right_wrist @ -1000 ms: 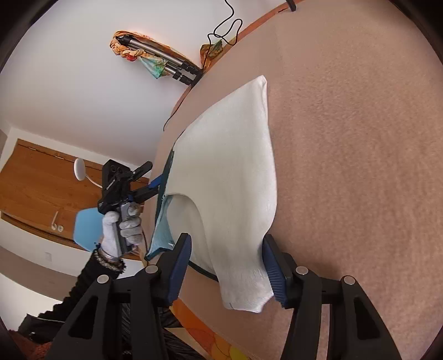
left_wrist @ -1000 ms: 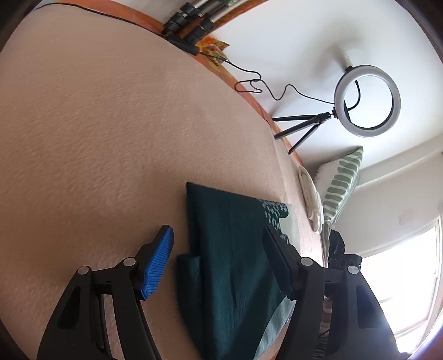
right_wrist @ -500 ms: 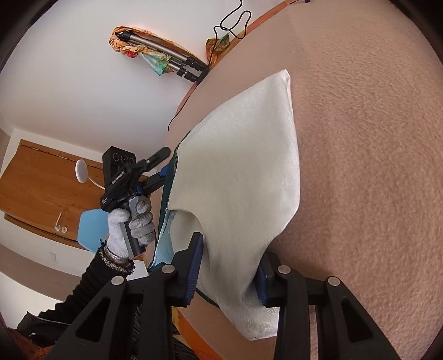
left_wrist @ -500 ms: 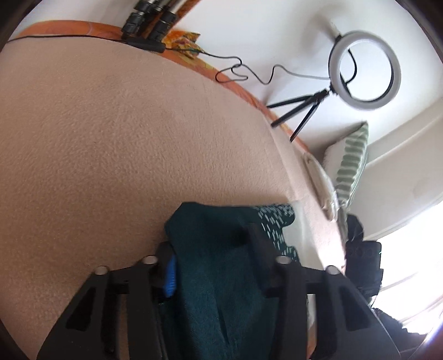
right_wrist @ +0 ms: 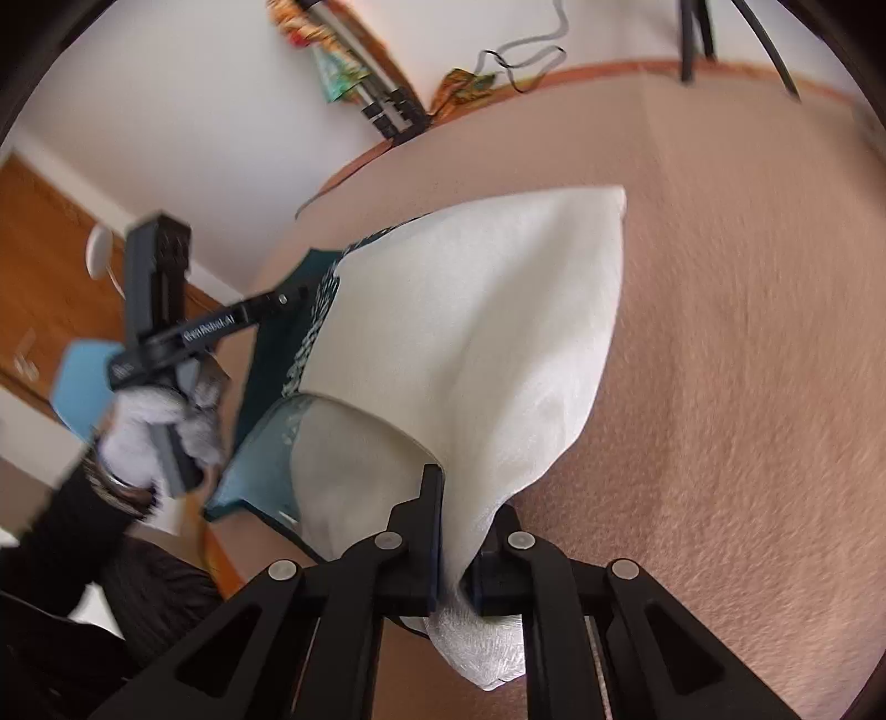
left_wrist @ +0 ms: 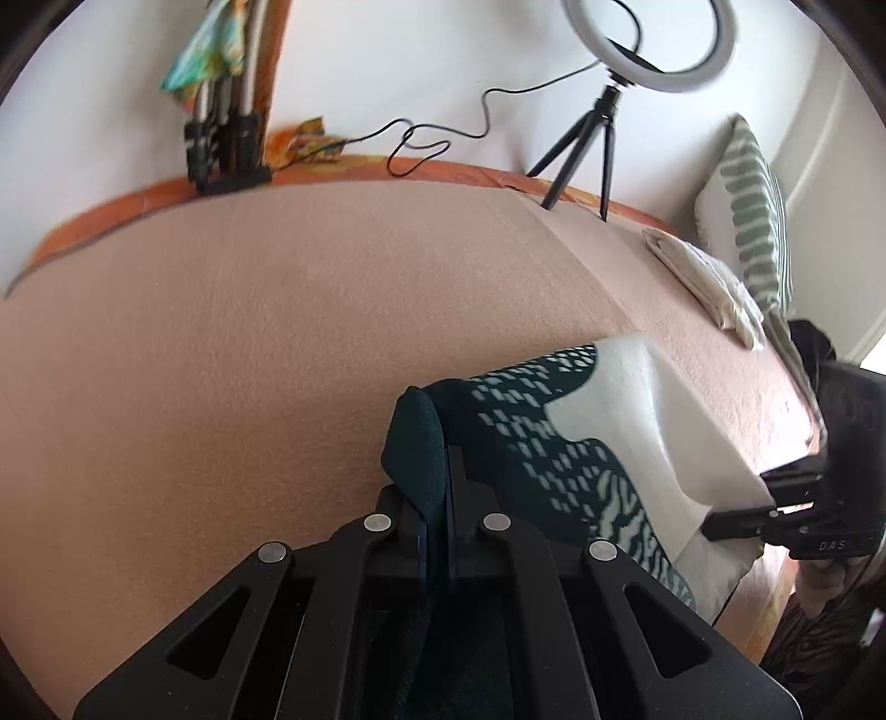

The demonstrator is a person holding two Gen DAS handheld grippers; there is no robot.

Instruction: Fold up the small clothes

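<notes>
both grippers, spread a second before, were clamped on the garment (right_wrist: 476,332) over the bed (left_wrist: 221,343): left gripper (left_wrist: 437,531) on teal, right gripper (right_wrist: 459,554) on white; corners best carried level.

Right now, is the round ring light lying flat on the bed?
No, the ring light stands upright on its little black tripod by the wall.

Your garment (left_wrist: 559,443): dark teal, white dash pattern, cream-white panel. Bed cover (left_wrist: 249,332): peach-pink, orange edge. Your tools (left_wrist: 437,526): black. Pillow (left_wrist: 747,216): white with green stripes. Your glove (right_wrist: 149,437): grey-white.
</notes>
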